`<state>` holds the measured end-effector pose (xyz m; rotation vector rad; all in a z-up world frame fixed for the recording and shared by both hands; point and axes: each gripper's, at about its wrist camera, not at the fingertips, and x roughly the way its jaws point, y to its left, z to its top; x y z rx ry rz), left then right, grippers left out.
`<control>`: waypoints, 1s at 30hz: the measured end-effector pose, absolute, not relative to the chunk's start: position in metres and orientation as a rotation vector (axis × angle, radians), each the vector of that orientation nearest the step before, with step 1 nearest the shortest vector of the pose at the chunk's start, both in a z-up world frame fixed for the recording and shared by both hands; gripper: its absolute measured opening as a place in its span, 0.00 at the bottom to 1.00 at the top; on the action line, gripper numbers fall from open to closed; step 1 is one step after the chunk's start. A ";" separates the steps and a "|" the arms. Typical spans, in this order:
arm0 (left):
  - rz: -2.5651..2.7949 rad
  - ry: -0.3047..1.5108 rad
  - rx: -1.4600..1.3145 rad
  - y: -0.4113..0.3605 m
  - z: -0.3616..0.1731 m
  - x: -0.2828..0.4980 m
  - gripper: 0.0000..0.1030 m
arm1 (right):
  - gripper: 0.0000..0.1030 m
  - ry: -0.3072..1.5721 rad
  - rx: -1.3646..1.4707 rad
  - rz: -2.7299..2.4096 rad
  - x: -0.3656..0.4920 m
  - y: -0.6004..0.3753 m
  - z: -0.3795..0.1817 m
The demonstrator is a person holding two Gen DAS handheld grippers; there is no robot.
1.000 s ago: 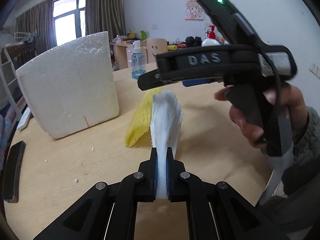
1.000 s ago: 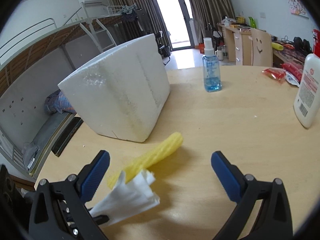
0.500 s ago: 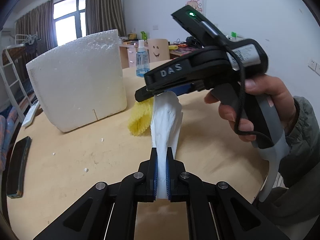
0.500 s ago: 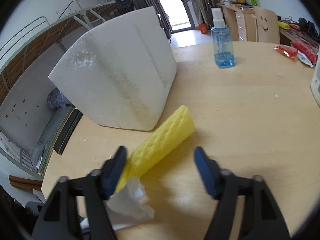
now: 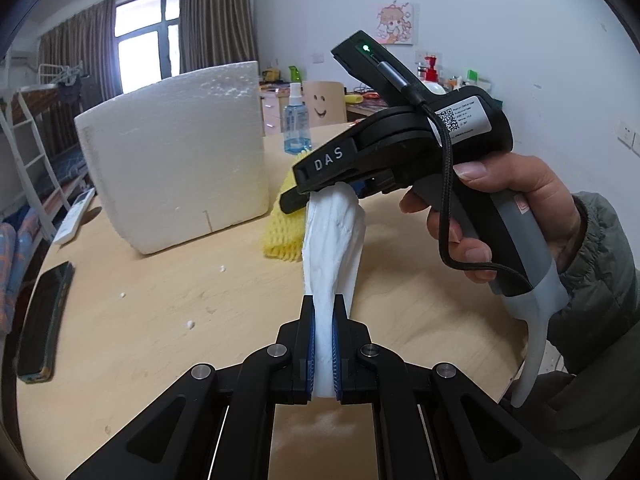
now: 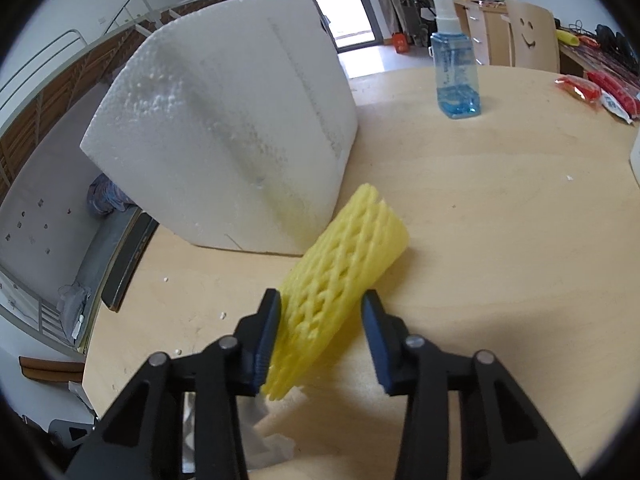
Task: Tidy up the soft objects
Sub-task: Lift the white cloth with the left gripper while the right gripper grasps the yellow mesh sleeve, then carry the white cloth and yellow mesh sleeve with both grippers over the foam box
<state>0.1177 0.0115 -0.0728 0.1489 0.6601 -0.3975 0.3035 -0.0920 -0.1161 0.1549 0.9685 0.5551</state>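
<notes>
My left gripper is shut on a white crumpled tissue and holds it above the wooden table. A yellow foam net sleeve lies on the table beside a big white styrofoam block. My right gripper is open, its jaws on either side of the sleeve's near end, not squeezing it. In the left wrist view the right gripper hovers over the sleeve just behind the tissue. The styrofoam block stands to the left.
A blue spray bottle stands at the far side of the table. A phone and a remote lie near the left edge. Red snack packets lie at the far right. A smiley-face chair stands behind the table.
My right gripper has moved forward and down over the yellow sleeve and its jaws have narrowed around it. The left gripper still holds the tissue, and has drawn back a little.
</notes>
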 end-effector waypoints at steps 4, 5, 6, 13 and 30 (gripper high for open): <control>-0.377 0.657 0.135 0.018 -0.072 0.114 0.07 | 0.28 0.987 0.149 0.570 0.305 -0.088 -0.119; -0.370 0.657 0.129 0.019 -0.072 0.113 0.07 | 0.25 0.991 0.151 0.570 0.306 -0.088 -0.121; -0.362 0.658 0.122 0.020 -0.072 0.111 0.07 | 0.20 0.995 0.151 0.568 0.306 -0.087 -0.122; -0.308 0.657 0.081 0.036 -0.070 0.104 0.07 | 0.14 0.972 0.142 0.571 0.295 -0.086 -0.115; -0.251 0.606 -0.006 0.036 -0.045 0.077 0.07 | 0.14 0.887 0.152 0.612 0.238 -0.114 -0.095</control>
